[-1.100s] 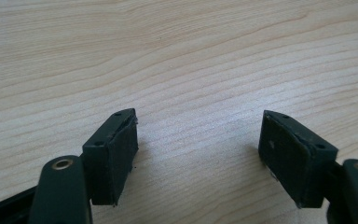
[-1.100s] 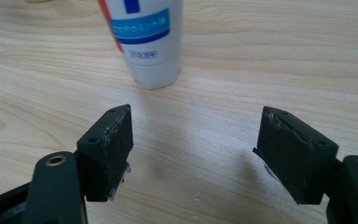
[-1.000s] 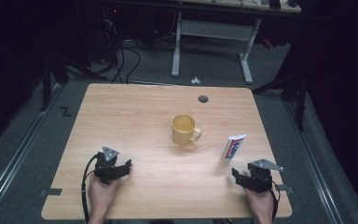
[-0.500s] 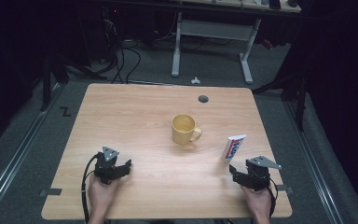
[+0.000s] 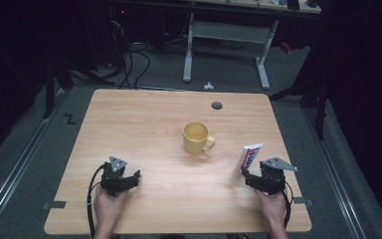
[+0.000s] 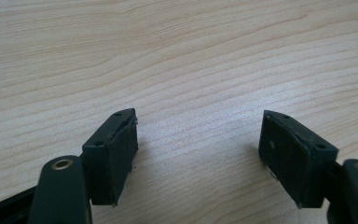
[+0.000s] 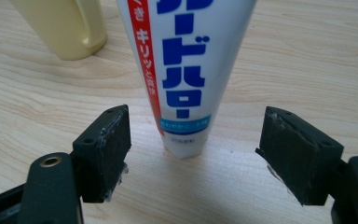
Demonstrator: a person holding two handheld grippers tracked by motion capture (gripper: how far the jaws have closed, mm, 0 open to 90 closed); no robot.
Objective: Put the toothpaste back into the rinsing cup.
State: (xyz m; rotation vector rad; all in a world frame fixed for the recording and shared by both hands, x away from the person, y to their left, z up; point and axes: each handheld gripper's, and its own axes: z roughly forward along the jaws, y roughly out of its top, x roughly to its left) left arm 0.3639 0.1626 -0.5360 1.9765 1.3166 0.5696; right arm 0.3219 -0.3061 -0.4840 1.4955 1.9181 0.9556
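Landmark: the yellow mug (image 5: 197, 137), stood upright near the middle of the wooden table (image 5: 144, 119), handle turned toward the table's right edge.

Left of the mug and nearer the person, the left gripper (image 5: 128, 178) is held low over the table by the left hand (image 5: 108, 205). A grey three-cornered plate is carried on its top and a black cable is looped behind it. In the left gripper view its jaws are seen spread wide, with bare wood grain between the pads (image 6: 116, 156); nothing is gripped. The gripper (image 6: 198, 154) is well apart from the mug.

Beyond the mug, toward the far edge, a small dark round grommet (image 5: 217, 105) is set into the tabletop.

Right of the mug and a little nearer the person, a white toothpaste tube (image 5: 249, 156) with blue and red lettering is stood on its cap end, slightly tilted, near the mug but not touching it.

Just right of the tube, the right gripper (image 5: 247, 177) is held by the right hand (image 5: 272, 209). In the right gripper view the jaws of this gripper (image 7: 193, 151) are spread wide, the tube (image 7: 186, 70) is seen standing just ahead of the gap between them, untouched by either pad, and the mug's handle (image 7: 74, 28) is seen behind it at upper left.
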